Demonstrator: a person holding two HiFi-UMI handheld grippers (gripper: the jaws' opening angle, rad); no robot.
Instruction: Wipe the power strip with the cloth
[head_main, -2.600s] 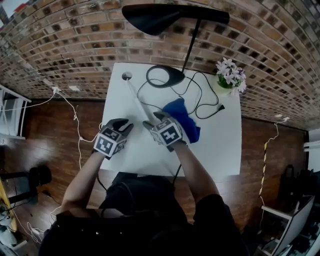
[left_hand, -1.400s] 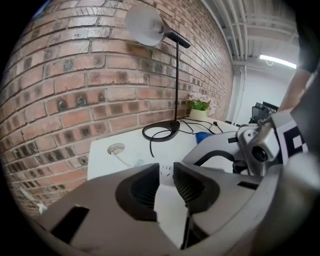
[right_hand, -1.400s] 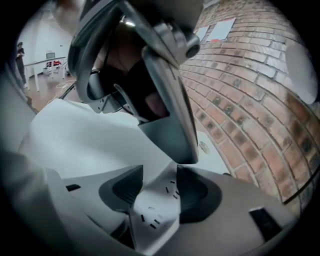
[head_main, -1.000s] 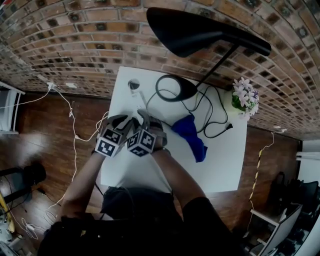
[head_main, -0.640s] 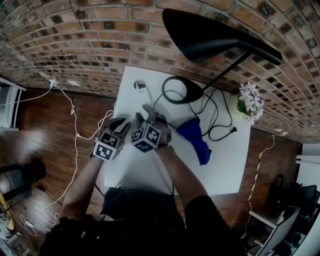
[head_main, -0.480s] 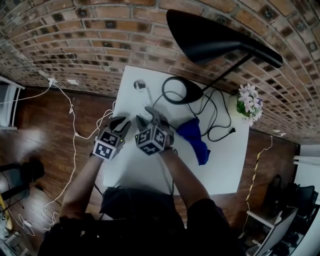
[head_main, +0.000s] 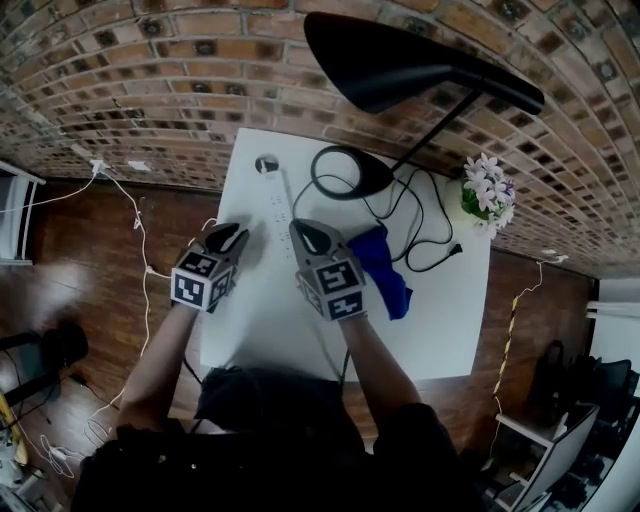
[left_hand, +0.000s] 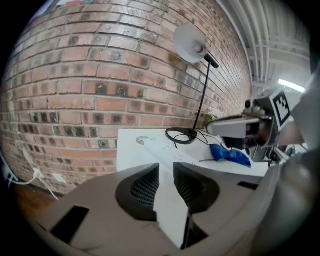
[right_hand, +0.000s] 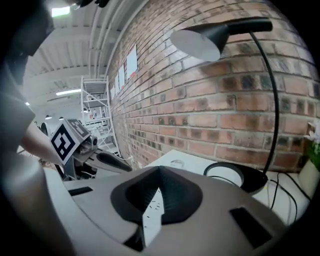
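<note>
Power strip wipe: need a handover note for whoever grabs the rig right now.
Left tool: open, empty, near the table's left edge.
Right tool: shut, just closed, nothing between the jaws.
Power strip: flat on the table, between the two tools.
Cloth: loose on the table, right of the right tool, in neither tool.
Done: cannot tell whether the strip is wiped.
Left: if not, regrasp the cloth and wipe.
</note>
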